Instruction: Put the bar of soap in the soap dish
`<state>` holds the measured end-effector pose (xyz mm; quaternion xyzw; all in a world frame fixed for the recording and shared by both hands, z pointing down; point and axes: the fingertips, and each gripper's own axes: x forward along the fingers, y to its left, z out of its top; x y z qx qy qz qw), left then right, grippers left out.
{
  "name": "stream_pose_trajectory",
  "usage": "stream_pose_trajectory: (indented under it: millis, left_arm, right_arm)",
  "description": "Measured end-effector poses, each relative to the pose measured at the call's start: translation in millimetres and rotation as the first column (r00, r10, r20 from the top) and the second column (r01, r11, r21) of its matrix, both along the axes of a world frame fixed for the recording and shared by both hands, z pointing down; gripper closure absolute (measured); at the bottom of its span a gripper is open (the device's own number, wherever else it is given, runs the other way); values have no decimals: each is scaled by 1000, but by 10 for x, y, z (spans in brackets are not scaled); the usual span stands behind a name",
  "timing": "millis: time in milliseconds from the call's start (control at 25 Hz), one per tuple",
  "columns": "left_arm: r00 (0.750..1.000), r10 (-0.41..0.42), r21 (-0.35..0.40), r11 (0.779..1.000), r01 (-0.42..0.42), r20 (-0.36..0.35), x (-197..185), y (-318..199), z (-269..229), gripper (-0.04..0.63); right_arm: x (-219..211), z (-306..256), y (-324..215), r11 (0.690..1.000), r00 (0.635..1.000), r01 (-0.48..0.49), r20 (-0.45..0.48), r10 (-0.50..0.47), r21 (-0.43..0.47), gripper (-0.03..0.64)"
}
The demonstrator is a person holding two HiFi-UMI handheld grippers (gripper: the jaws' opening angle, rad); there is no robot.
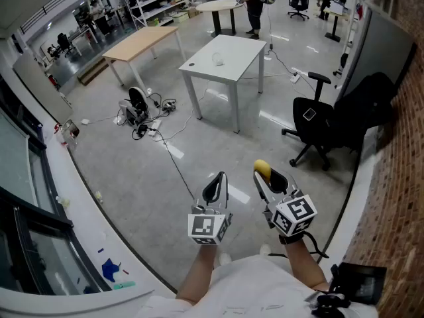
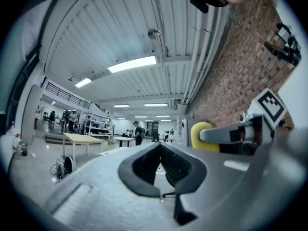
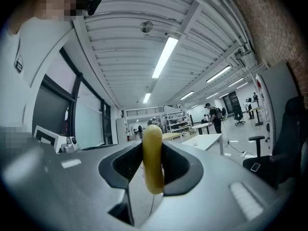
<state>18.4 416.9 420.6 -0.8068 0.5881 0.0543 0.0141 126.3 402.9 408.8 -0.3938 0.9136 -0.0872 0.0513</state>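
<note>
Yellow, smooth, rounded soap bar [image 3: 153, 158], in right hand-held gripper [image 1: 267, 176]

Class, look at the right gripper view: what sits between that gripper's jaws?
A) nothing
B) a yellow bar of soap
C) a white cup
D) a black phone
B: the right gripper has its jaws pressed on both sides of the yellow bar of soap, which stands upright between them.

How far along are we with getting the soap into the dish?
Done: the right gripper grips the bar of soap. In hand: it's held above the floor, short of the white table. Remaining: set it in the dish, possibly the small pale item there. Empty left gripper is shut.
</note>
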Motion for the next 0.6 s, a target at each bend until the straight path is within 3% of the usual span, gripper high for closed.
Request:
stream_pose_trajectory:
  millis: [440, 600]
  left_arm:
    - [1000, -12, 24, 1000, 11, 23, 484, -79, -42, 592]
    - [997, -48, 17, 999, 47, 54, 692, -91, -9, 592]
  right_arm:
    - [573, 26, -52, 1000, 1000, -29, -5, 29, 1, 494]
    - [843, 63, -50, 997, 996, -68, -54, 70, 34, 494]
